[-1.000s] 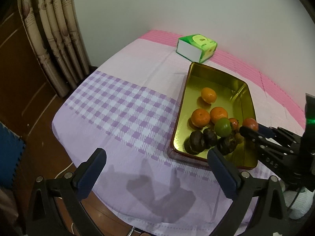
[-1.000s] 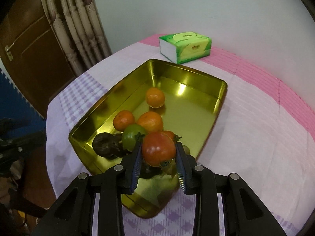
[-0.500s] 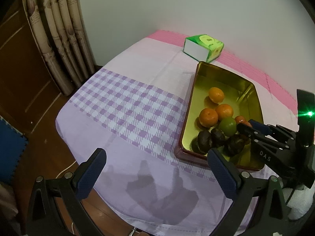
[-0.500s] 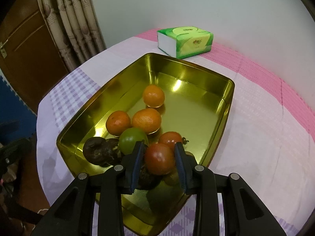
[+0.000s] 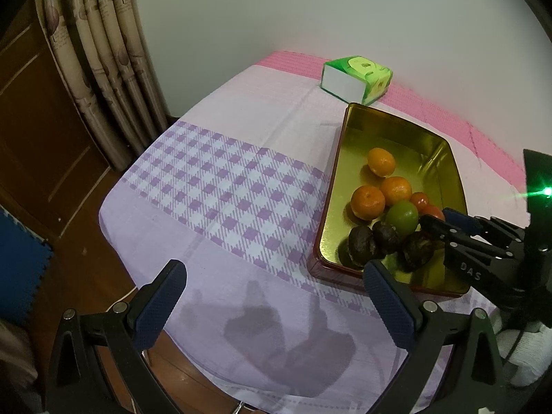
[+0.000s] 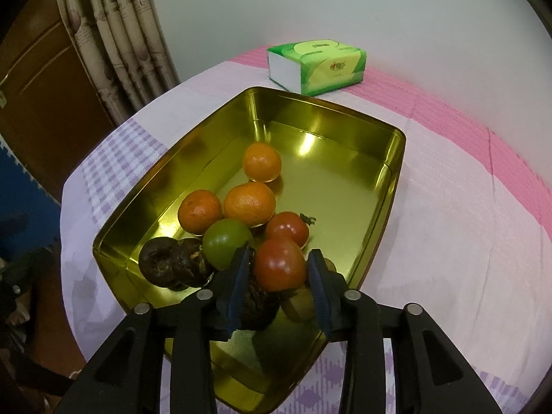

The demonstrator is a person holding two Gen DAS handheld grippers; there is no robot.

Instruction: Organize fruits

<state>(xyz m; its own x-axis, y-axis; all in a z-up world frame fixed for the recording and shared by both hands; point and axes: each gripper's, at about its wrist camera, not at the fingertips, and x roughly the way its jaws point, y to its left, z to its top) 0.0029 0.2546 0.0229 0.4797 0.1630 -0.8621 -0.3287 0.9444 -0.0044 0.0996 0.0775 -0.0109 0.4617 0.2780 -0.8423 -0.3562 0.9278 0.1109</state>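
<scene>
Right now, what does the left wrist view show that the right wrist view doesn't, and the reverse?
Only the left wrist view shows the open left gripper over bare purple checked tablecloth, and the right gripper from outside. Only the right wrist view shows the right gripper with its jaws around a red tomato, and a small brownish-green fruit under it. Both show the gold metal tray, three oranges, the green fruit and the green tissue pack.

Ahead of your right gripper [image 6: 279,269] sits a polished gold metal tray [image 6: 345,120], mirror-bright. The red tomato [image 6: 280,265] between your ribbed, matt blue pads [image 6: 238,276] is smooth and glossy. Left of them the dark fruits [image 6: 172,265] look wrinkled and dull, possibly dried. Beneath your left gripper [image 5: 276,300], matt woven cloth [image 5: 224,186].
</scene>
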